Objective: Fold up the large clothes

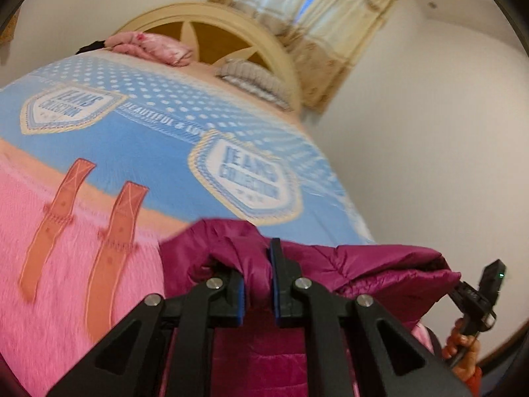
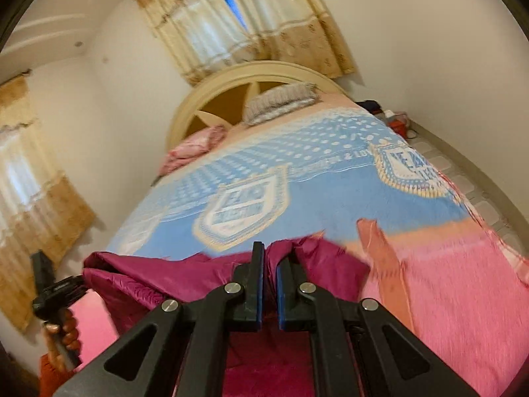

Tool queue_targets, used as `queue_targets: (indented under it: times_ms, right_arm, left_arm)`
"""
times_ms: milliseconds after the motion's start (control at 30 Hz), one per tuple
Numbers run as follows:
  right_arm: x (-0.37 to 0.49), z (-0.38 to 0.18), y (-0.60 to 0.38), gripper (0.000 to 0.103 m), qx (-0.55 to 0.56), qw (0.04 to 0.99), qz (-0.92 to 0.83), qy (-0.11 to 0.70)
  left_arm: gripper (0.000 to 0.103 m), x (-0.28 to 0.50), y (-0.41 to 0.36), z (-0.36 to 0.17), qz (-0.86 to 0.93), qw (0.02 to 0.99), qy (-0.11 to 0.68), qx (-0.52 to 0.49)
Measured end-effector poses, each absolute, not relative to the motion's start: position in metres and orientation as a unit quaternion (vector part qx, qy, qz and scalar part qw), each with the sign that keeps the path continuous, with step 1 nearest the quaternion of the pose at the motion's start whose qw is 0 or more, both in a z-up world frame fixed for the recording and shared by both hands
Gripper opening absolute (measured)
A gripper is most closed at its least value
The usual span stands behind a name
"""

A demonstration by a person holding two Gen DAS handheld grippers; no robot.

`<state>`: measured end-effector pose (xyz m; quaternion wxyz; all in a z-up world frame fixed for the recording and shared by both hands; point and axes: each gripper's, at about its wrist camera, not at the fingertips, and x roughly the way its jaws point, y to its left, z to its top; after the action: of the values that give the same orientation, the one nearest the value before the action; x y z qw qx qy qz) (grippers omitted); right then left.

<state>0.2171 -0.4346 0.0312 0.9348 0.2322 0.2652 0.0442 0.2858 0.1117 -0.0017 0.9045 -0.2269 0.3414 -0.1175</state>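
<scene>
Left wrist view: left gripper (image 1: 258,284) clamped on a fold of the magenta quilted jacket (image 1: 380,264), glossy, puffy fabric bunched around both fingers. Right gripper (image 2: 270,284) likewise pinches the jacket's edge, cloth hanging below the fingers. Beyond the fingertips the fuzzy pink-and-blue blanket (image 2: 330,185) lies flat, open up to the pillows (image 2: 281,102) and arched headboard (image 2: 211,99). White walls, beige curtains (image 2: 244,26).

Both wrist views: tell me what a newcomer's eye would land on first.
The magenta quilted jacket fills the foreground, pinched by the left gripper and the right gripper, both shut on its fabric. Behind it spreads the bed's blue and pink blanket with shield emblems, running back to the arched cream headboard below the curtained window.
</scene>
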Motion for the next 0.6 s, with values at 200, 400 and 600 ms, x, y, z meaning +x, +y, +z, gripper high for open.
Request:
queue_targets:
  times_ms: [200,400,600]
  right_arm:
    - [0.316,-0.033,-0.452,0.005,0.278,0.911,0.014,0.305]
    - [0.356,-0.088,-0.453,0.006,0.287,0.902,-0.005,0.321]
    - [0.369,-0.124,-0.459,0.012,0.32,0.885,-0.005,0.338]
  left_arm:
    - [0.012,0.371,0.097,-0.045,-0.075,0.888,0.392,-0.231]
    - [0.016,0.415,0.095,-0.104,-0.038,0.859,0.451,-0.239]
    - [0.019,0.416,0.118,-0.126,-0.063,0.819,0.466,-0.327]
